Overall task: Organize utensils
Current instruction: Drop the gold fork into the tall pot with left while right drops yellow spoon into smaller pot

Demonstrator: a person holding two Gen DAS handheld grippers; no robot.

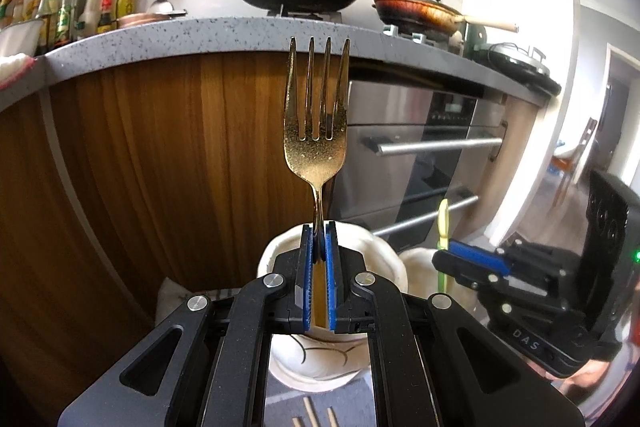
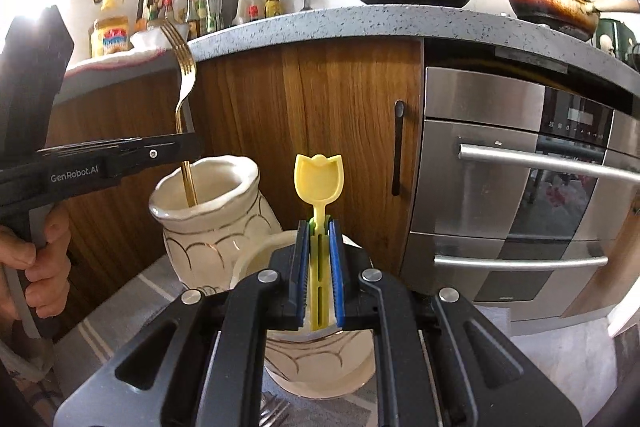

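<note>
The left gripper (image 1: 319, 227) is clamped on the neck of a gold fork (image 1: 316, 131), tines up, whose handle end already dips inside the mouth of the left cream vase (image 2: 208, 211). Just beside that vase, the right gripper (image 2: 319, 227) pinches a yellow tulip-shaped spoon (image 2: 318, 183) upright above a second vase (image 2: 316, 359). Neither utensil is released yet, and chopsticks (image 1: 310, 413) and another fork (image 2: 274, 413) lying in front of the vases seem left to sort.

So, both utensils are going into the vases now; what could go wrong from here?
1. The gold fork hangs handle-down in the left vase, pinched low by the left claw; released carelessly, it may clatter or tip.
2. The yellow spoon in the right claw could catch the right vase's rim.
</note>
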